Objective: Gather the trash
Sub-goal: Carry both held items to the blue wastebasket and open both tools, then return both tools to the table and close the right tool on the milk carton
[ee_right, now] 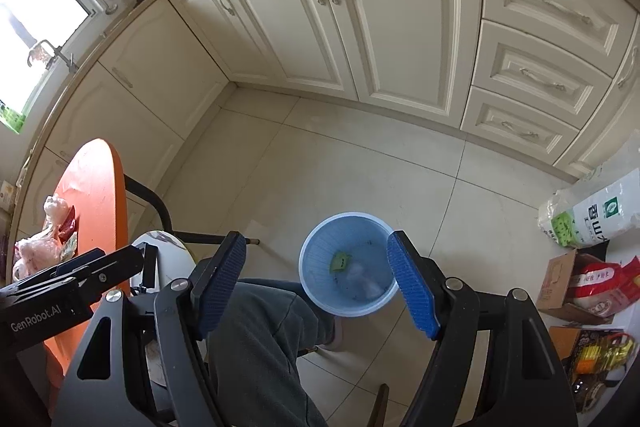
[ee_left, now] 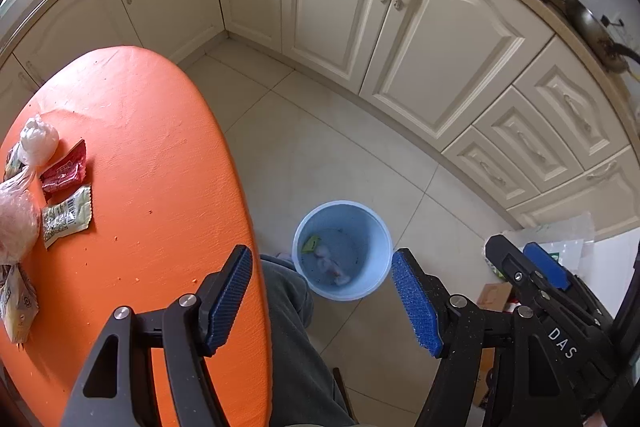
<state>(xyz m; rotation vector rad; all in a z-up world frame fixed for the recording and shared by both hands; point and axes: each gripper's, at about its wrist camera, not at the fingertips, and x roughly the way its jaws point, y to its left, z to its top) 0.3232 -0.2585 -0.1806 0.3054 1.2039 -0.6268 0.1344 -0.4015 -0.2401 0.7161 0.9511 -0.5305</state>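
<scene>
A light blue bin [ee_left: 340, 204] [ee_right: 348, 215] stands on the tiled floor beside the orange table [ee_left: 160, 167]. It holds a yellow-green wrapper [ee_left: 311, 243] [ee_right: 340, 261] and crumpled white pieces [ee_left: 332, 267] [ee_right: 366, 281]. My left gripper [ee_left: 320, 257] hangs open and empty above the table's edge and the bin. My right gripper [ee_right: 316, 241] is open above the bin with nothing between its pads. On the table's left side lie a red wrapper [ee_left: 64, 171], a green-white wrapper [ee_left: 66, 217], a white plastic ball [ee_left: 38, 141] and a pinkish bag [ee_left: 16, 223].
Cream cabinets [ee_right: 400, 27] line the far wall and corner. A person's grey trouser leg [ee_right: 256, 339] reaches toward the bin. At the right stand a rice sack [ee_right: 592, 215], a cardboard box [ee_right: 560, 283] and a yellow bottle [ee_right: 600, 351]. A stool [ee_right: 168, 247] is next to the table.
</scene>
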